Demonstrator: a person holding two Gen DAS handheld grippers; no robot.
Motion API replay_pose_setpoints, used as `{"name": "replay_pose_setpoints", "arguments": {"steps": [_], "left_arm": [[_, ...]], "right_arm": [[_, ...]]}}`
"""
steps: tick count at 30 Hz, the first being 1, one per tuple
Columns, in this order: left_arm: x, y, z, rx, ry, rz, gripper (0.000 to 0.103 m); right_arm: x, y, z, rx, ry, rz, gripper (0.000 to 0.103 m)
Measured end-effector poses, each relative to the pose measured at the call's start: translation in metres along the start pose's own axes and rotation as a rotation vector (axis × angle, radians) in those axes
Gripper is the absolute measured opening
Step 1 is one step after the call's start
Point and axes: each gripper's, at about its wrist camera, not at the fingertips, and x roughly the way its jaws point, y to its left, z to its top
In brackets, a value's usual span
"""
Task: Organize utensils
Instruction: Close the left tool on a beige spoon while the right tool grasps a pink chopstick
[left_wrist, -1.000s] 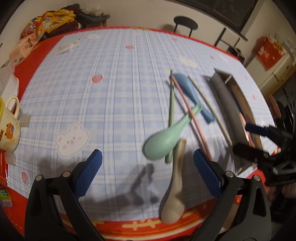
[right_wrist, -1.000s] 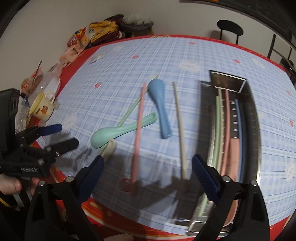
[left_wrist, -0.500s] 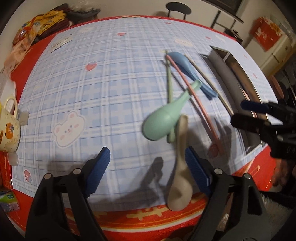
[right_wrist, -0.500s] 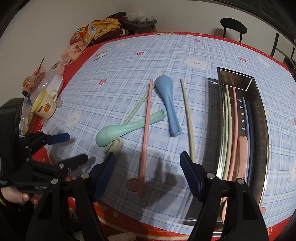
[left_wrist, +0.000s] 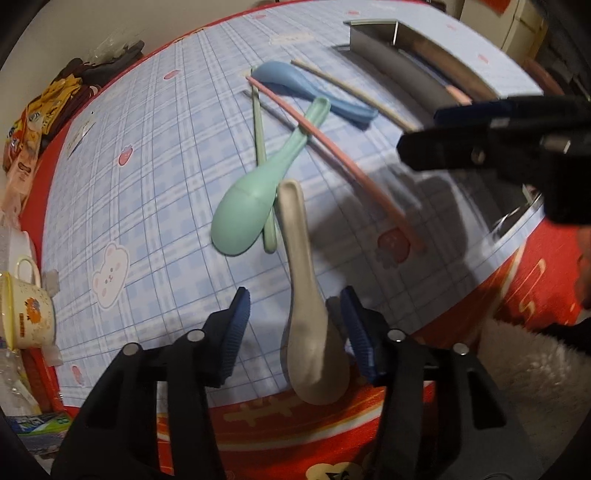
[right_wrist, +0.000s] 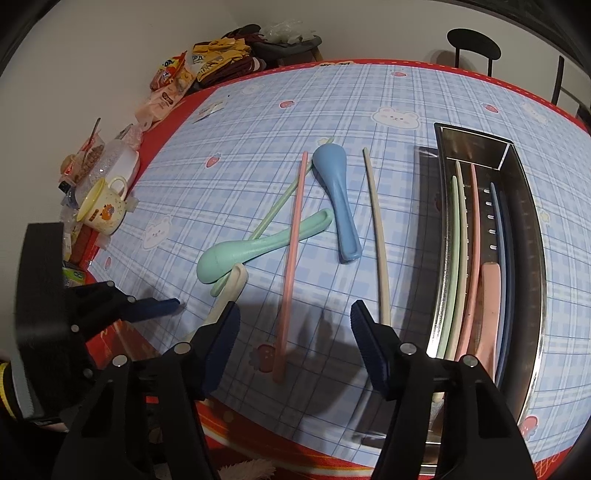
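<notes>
A smooth beige spoon (left_wrist: 303, 295) lies at the table's near edge, well left of the shiny steel tray (right_wrist: 532, 229). The left gripper (left_wrist: 295, 325) straddles its rounded bowl, ribbed blue pads apart. The right gripper (right_wrist: 295, 332), jaws spread, hovers over a matte pink chopstick (right_wrist: 291, 254) beside that tray.

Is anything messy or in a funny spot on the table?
Yes. The green spoon, a green chopstick and a pink chopstick lie crossed in a heap, and the beige spoon pokes over the table edge.
</notes>
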Motion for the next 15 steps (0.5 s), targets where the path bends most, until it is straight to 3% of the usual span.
{"name": "replay_pose_setpoints", "arguments": {"steps": [4,9,15], "left_arm": [[0.007,-0.001,-0.003,0.005,0.045,-0.001,0.031],[0.006,0.017,-0.008,-0.092,0.034,-0.064,0.028],[0.009,0.057,-0.015,-0.280,0.006,-0.199,0.027]], "right_arm": [[0.004,-0.005,0.001,0.005,0.015,0.018,0.052],[0.019,-0.007,0.008,-0.008,0.060,0.040,0.036],[0.035,0.000,0.019,-0.026,0.092,0.042,0.035]]}}
